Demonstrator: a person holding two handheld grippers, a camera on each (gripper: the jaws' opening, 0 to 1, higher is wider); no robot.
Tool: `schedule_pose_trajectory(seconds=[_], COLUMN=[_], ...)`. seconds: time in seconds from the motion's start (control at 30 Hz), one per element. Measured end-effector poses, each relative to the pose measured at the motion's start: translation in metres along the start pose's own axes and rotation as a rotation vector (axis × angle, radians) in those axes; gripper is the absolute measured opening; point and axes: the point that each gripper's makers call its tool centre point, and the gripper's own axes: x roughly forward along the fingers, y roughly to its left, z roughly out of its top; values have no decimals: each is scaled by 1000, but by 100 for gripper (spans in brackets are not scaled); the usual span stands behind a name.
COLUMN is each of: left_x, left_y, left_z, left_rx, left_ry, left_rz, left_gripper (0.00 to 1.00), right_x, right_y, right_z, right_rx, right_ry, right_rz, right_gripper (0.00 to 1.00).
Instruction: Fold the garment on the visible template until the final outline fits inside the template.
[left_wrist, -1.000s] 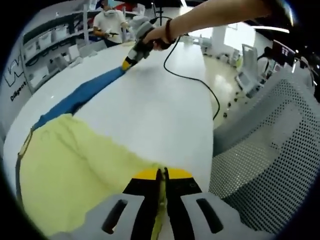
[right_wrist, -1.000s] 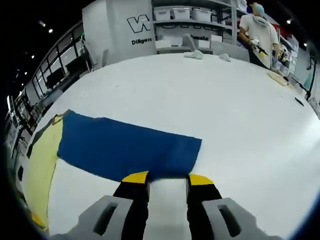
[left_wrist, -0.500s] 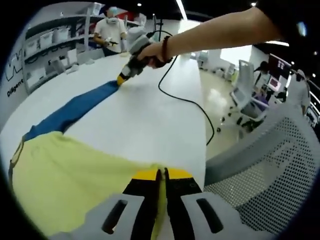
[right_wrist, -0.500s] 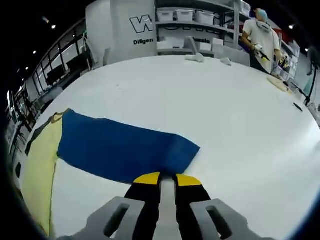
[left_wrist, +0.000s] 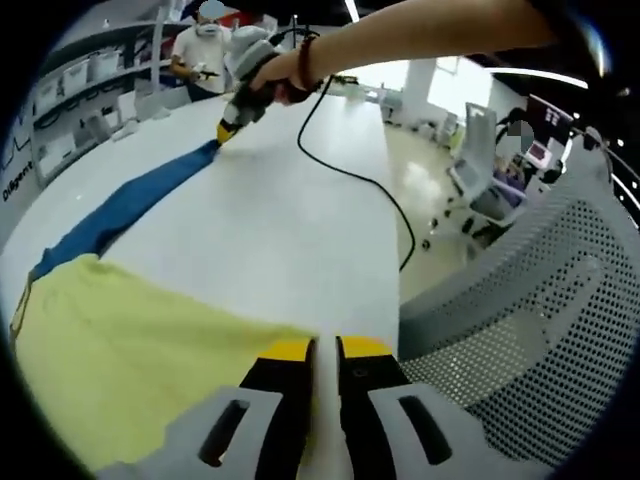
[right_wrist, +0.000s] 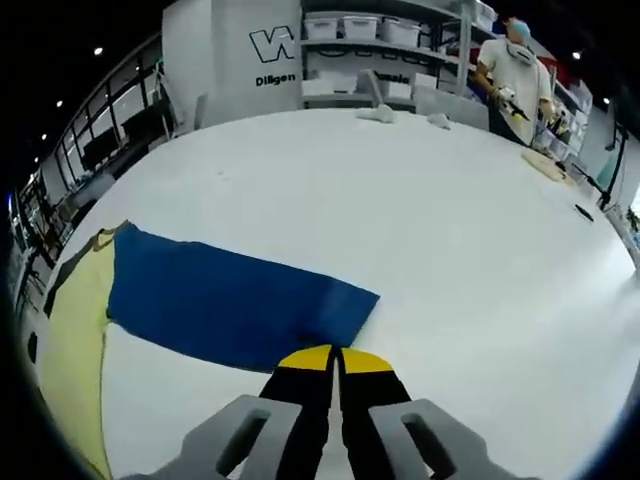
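The garment (right_wrist: 225, 310) lies flat on the white table (right_wrist: 400, 200), its blue sleeve stretched out from a yellow body (left_wrist: 120, 360) toward 11 o'clock in the left gripper view.

Right gripper (right_wrist: 336, 358): jaws pressed together on the sleeve's near hem at 6 o'clock; 1.0 s ago they stood wide apart, and 0.5 s ago half closed. In the left gripper view it (left_wrist: 228, 130) sits at the sleeve's far tip, held by a hand (left_wrist: 285, 75) (a black cable (left_wrist: 350, 175) trails off it).

Left gripper (left_wrist: 325, 352): jaws now show a thin gap at the yellow hem, where 0.5 s ago they met; whether cloth remains pinched cannot be told.

A person (right_wrist: 510, 70) stands at 1 o'clock beyond the table. A mesh chair (left_wrist: 540, 330) stands at 4 o'clock.
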Motion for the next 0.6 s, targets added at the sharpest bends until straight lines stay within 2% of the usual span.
schedule_pose_trajectory(seconds=[0.1,0.17,0.23,0.3,0.4,0.6], left_x=[-4,-10,-18,-26,-39,-65], left_y=[2,4,6,10,19,40], left_z=[6,14,21,27,32,43], left_rx=[-1,-13,-31,-63,-90,-140], left_ry=[-25,-60,-94,-136,-167,-226], left_rz=[10,27,31,46,78,151], left_gripper=[19,29,36,43,53,70], right_x=[-1,-1,-1,-1,1,8], right_y=[-1,-1,1,4,8,2], right_z=[0,2,4,3,-1,-11], right_rx=[52,64,66,76,85,121], right_ry=[-6,-16,-27,-24,-10,25], right_rz=[5,2,16,25,26,-17], right_gripper=[1,10,13,20,31,37])
